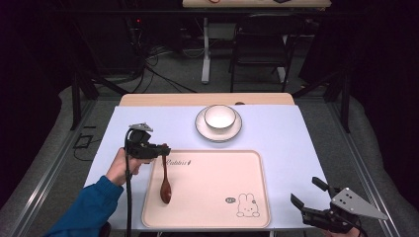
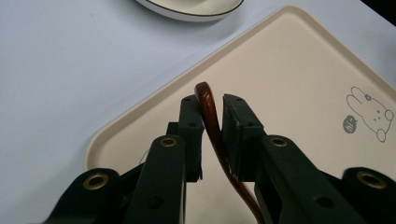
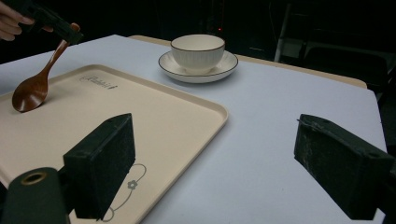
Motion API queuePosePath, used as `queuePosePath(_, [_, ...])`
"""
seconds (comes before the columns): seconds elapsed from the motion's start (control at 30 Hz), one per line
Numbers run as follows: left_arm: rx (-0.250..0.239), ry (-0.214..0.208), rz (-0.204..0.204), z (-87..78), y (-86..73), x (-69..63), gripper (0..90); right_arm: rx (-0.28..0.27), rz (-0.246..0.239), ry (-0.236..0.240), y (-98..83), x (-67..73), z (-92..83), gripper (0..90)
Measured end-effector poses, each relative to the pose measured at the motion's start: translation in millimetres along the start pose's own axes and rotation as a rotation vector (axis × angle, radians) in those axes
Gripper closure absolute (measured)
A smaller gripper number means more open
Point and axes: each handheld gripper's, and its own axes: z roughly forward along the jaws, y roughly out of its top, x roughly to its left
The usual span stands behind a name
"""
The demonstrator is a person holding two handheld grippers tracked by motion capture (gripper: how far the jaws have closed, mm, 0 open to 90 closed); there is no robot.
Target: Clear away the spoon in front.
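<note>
A dark brown wooden spoon (image 1: 165, 190) stands tilted on the cream tray (image 1: 212, 187), its bowl resting on the tray's left part and its handle raised. My left gripper (image 1: 165, 148) is shut on the top of that handle. In the left gripper view the spoon handle (image 2: 208, 109) runs between the two jaws of the left gripper (image 2: 210, 99) above the tray (image 2: 289, 70). My right gripper (image 1: 306, 190) is open and holds nothing, low over the table off the tray's near right corner. From the right gripper (image 3: 215, 163) I see the spoon (image 3: 30, 93) at far left.
A white bowl (image 1: 219, 117) sits on a saucer (image 1: 201, 130) beyond the tray's far edge, on the pale blue table cover (image 1: 276, 133). The tray carries a rabbit drawing (image 1: 247, 205) near its front right corner. Chairs and cables stand on the floor behind the table.
</note>
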Motion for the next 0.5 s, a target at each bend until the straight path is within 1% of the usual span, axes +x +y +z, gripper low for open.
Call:
queuePosePath(0.03, [-0.004,0.002,-0.002,0.8,-0.9,0.8,77.8,0.0,-0.001,0.0,0.0,0.0,-0.1,11.7])
queuePosePath(0.07, [-0.005,0.001,-0.014,3.2,-2.8,2.4,77.8,0.0,0.0,-0.001,-0.1,0.0,-0.2,11.7])
queuePosePath(0.13, [-0.002,0.008,-0.018,5.4,-4.3,3.9,77.4,0.001,0.001,-0.001,-0.1,-0.1,-0.1,11.7])
queuePosePath(0.23, [-0.003,0.004,-0.031,9.1,-7.1,5.9,77.1,0.002,0.0,0.0,0.0,-0.1,0.3,11.8])
queuePosePath(0.3, [0.005,0.004,-0.035,11.8,-8.5,6.6,76.9,0.002,0.0,0.0,0.0,0.1,0.2,11.8])
queuePosePath(0.33, [0.008,0.01,-0.037,13.6,-9.6,6.9,76.8,0.002,-0.001,-0.001,-0.1,0.0,0.1,11.8])
queuePosePath(0.37, [0.022,0.015,-0.032,16.4,-10.8,7.4,76.6,0.001,0.0,-0.001,-0.1,-0.2,-0.1,11.8])
queuePosePath(0.5, [0.027,0.014,-0.034,19.5,-12.8,8.1,76.6,0.002,-0.001,0.0,-0.1,0.0,0.1,11.8])
